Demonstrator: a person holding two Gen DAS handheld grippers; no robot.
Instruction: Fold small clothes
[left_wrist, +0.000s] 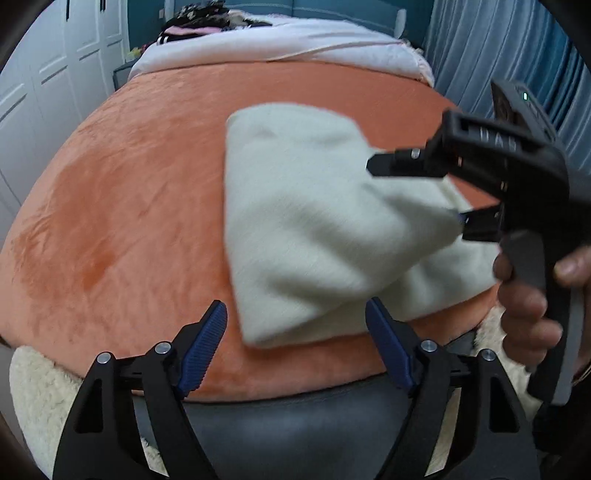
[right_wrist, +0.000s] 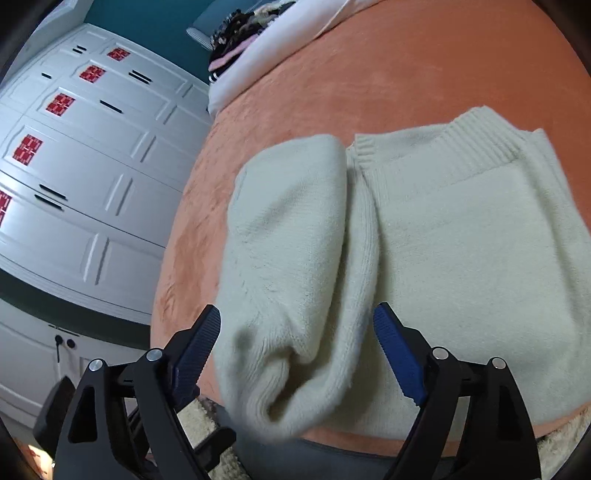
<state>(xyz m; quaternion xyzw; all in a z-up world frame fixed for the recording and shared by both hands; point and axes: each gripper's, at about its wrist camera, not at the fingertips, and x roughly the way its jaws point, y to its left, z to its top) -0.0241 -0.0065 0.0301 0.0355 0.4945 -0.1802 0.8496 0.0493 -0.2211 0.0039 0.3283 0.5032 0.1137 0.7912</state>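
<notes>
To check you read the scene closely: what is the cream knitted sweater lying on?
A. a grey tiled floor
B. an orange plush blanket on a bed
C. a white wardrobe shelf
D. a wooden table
B: the cream knitted sweater lies on the orange plush blanket covering the bed.

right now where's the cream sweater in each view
Left wrist view: the cream sweater lies right of centre on the orange blanket, its near corner between the open left tongs; the right tongs hover at its right edge.
Right wrist view: the sweater fills centre and right, its sleeve lying between the open tongs.
Shared landmark: the white wardrobe, at the left in both.
</notes>
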